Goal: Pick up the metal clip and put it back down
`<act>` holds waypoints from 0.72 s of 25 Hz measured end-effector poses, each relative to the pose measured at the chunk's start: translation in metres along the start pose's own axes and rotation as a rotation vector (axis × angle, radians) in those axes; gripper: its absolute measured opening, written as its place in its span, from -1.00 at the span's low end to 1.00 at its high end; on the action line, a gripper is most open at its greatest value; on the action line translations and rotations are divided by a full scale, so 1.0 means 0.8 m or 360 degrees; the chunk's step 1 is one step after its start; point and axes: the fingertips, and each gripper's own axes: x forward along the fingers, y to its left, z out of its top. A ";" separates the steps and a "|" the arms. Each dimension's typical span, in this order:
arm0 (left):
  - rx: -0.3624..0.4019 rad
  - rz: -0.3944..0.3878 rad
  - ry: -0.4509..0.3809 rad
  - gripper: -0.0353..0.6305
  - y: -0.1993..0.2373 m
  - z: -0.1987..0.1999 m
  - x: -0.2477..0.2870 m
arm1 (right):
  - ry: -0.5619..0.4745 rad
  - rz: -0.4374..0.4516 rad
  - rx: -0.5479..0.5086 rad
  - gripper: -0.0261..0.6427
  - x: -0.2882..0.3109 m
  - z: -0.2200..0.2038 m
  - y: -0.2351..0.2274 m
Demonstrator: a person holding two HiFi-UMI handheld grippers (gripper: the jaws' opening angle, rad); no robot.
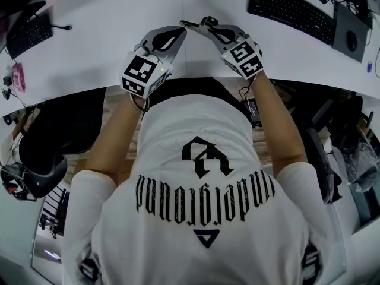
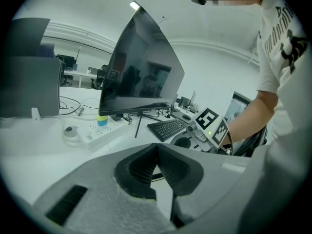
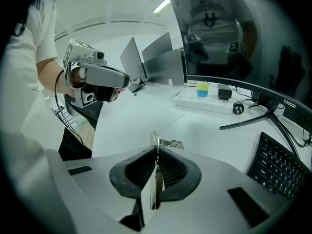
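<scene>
The metal clip [image 3: 152, 185], a thin shiny plate with a wire handle at its far end, stands on edge between the pads of my right gripper [image 3: 156, 147], which is shut on it. In the head view the right gripper [image 1: 189, 24] is over the white desk [image 1: 119, 28], just past the near edge. Whether the clip touches the desk I cannot tell. My left gripper [image 1: 178, 33] sits close beside it, tips nearly meeting the right one's. In the left gripper view its jaws [image 2: 157, 149] are shut with nothing between them.
A dark monitor [image 2: 141, 67], a white power strip [image 2: 97, 130] and a black keyboard [image 2: 168, 128] stand further back on the desk. Another keyboard [image 1: 291, 8] and a mouse [image 1: 351, 40] lie at the far right. A black office chair [image 1: 47, 141] is at my left.
</scene>
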 end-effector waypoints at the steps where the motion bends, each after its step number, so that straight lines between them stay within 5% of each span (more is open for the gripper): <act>1: -0.0002 0.0005 -0.0004 -0.86 -0.003 0.000 -0.002 | -0.0004 0.0001 -0.0007 -0.84 -0.002 0.001 0.004; 18: 0.0031 0.0104 -0.0130 -0.86 -0.064 0.032 -0.037 | -0.0193 -0.0097 -0.0106 -0.84 -0.111 0.042 0.037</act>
